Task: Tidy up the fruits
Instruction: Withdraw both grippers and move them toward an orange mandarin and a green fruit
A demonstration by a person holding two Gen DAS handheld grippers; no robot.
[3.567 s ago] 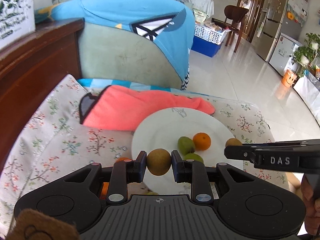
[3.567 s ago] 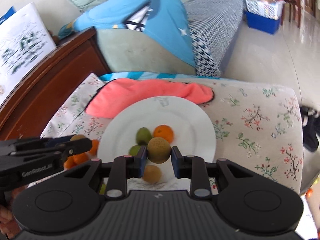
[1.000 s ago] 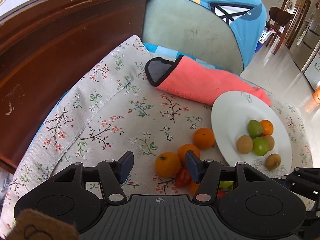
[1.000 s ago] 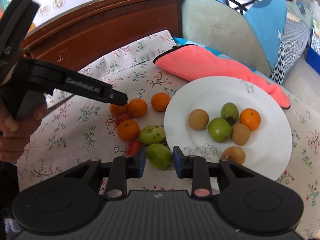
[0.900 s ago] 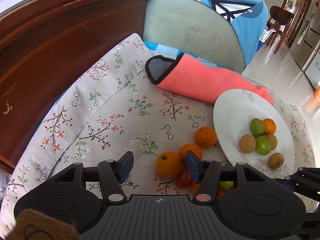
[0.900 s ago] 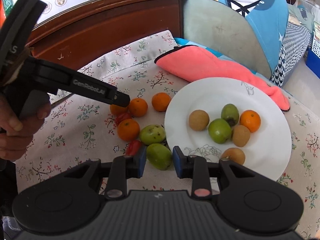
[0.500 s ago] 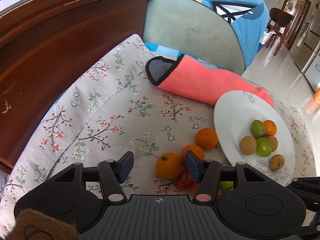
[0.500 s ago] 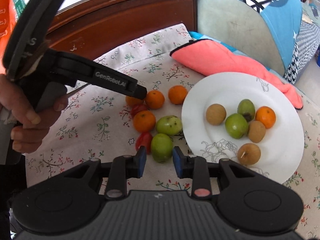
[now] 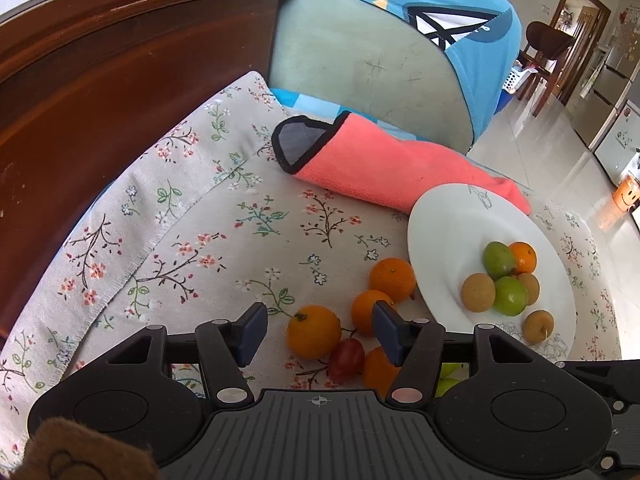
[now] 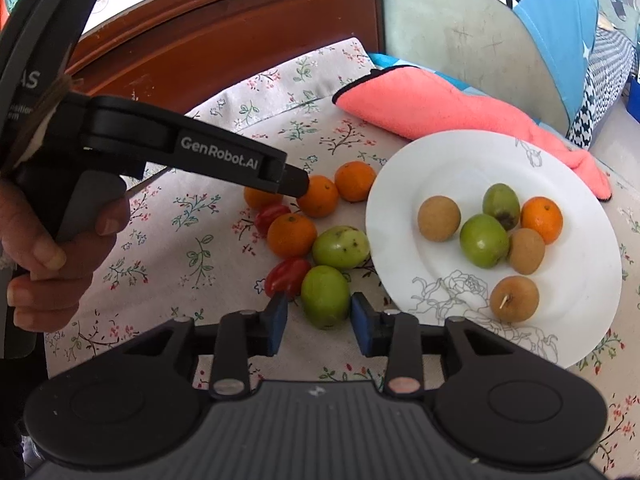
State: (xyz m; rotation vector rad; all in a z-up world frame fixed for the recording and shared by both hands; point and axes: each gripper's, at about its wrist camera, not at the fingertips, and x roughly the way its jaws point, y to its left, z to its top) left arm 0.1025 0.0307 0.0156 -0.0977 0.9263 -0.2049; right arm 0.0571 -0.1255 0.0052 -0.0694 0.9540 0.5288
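Note:
A white plate (image 10: 448, 160) (image 9: 448, 224) on the floral cloth holds several fruits: brown longans, green fruits and an orange. Loose fruit lies left of it: oranges, red tomatoes and green fruits. My left gripper (image 9: 318, 332) is open, with an orange (image 9: 313, 331) between its fingers, not clamped. It also shows in the right wrist view (image 10: 298, 184) over the oranges. My right gripper (image 10: 318, 320) is open around a green fruit (image 10: 325, 296) on the cloth; its pads stand a little clear of it.
A rolled pink towel (image 9: 384, 168) lies behind the plate. A dark wooden board (image 9: 100, 80) rises at the left. A cushion with a blue cover (image 9: 400, 40) stands behind. The cloth's left part (image 9: 180, 220) holds no fruit.
Both grippers dropped closer to the loose fruit. The orange now sits between the left fingers. The right fingers have opened a little around the green fruit.

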